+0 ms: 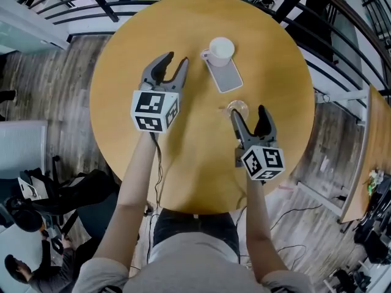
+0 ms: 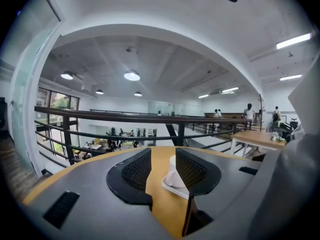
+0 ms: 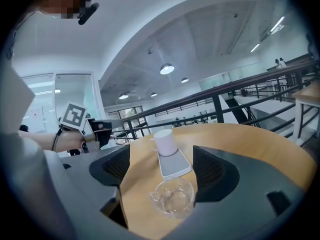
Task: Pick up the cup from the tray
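- left of centre, the left hand-held gripper (image 1: 176, 60) hovers over the bench (image 1: 195, 157), jaws wide and empty, aimed towards the white cup (image 1: 221, 49).
- upper centre: the cup sits on the upper end of the grey tray (image 1: 227, 78), handle to the left. approach step, i'd say; next, close in and clamp its wall.
- lower right, the right hand-held gripper (image 1: 248, 112) waits open, a glass cup (image 1: 239, 108) at its tips, ungripped.

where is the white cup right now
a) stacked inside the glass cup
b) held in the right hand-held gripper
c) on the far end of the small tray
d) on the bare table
c: the white cup stands upright on the far end of the tray, no jaws on it, while the glass cup sits apart from it on the table.
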Demonstrator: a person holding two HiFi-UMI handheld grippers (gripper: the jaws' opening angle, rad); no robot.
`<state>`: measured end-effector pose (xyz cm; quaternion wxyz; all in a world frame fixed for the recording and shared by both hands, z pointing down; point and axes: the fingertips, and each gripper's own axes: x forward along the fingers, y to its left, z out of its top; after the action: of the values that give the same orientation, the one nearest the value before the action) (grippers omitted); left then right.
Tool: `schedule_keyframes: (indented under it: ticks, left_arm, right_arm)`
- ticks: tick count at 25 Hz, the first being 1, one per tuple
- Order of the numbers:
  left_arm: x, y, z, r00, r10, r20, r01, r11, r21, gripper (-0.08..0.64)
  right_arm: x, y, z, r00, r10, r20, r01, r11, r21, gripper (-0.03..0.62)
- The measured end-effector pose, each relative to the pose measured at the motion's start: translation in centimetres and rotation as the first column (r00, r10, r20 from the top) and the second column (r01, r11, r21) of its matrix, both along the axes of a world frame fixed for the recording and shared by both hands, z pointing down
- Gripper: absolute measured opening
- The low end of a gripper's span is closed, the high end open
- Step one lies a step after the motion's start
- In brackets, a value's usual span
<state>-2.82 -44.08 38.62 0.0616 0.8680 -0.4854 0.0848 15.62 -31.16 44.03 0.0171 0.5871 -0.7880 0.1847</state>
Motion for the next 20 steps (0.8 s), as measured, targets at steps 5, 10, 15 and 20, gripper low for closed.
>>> schedule_keyframes:
  ticks: [5, 10, 15, 20]
  left_arm:
    - [2.5, -2.2, 4.3, 0.999, 0.048, 0.019, -0.047, 0.997, -0.065, 0.176]
    - [4.0, -3.6, 9.1, 0.998, 0.047, 0.037, -0.041, 0.989, -0.14, 0.176]
    - [5.8, -5.1, 11.5, 0.997, 0.047, 0.061, -0.037, 0.986, -0.16, 0.176]
    - [6.5, -6.3, 12.5, 0.997, 0.034, 0.071, -0.022, 0.986, -0.167, 0.176]
  right_arm:
    - [1.8, -0.6, -0.1, 0.999, 0.031, 0.041, -0.031, 0.999, -0.006, 0.345]
    - [3.3, -0.7, 0.1, 0.996, 0.063, 0.068, -0.062, 0.998, -0.02, 0.345]
    - [3.8, -1.2, 0.6, 0.996, 0.057, 0.069, -0.055, 0.998, -0.034, 0.345]
    - [4.1, -1.8, 1.0, 0.996, 0.057, 0.07, -0.054, 0.998, -0.04, 0.345]
